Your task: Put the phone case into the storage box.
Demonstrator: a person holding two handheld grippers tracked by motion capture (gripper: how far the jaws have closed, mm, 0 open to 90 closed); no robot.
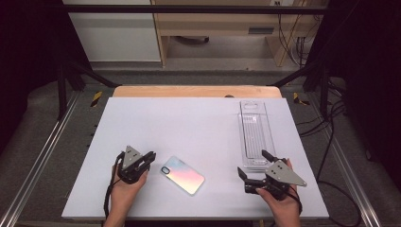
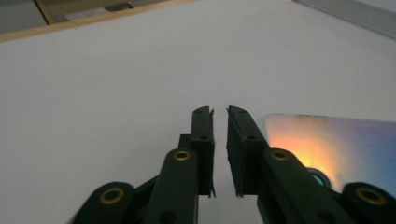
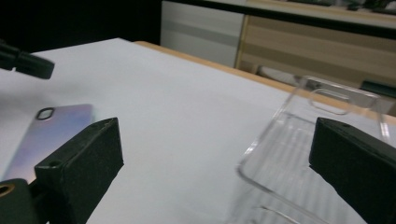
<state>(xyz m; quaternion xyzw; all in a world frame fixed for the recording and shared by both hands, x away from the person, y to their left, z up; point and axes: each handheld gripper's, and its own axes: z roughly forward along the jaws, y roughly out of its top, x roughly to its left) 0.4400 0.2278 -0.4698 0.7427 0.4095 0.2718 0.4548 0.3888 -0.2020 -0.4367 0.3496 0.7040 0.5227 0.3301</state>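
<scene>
The phone case (image 1: pixel 182 174), iridescent with its camera cutout facing up, lies flat on the white table (image 1: pixel 189 123) just beside the left gripper (image 1: pixel 150 157), on that gripper's right and apart from it. The left gripper's jaws stand narrow with a slim gap and nothing between them. The right gripper (image 1: pixel 254 165) holds its jaws wide and empty. The clear plastic package (image 1: pixel 256 135) lies directly ahead of it, near one jaw.
</scene>
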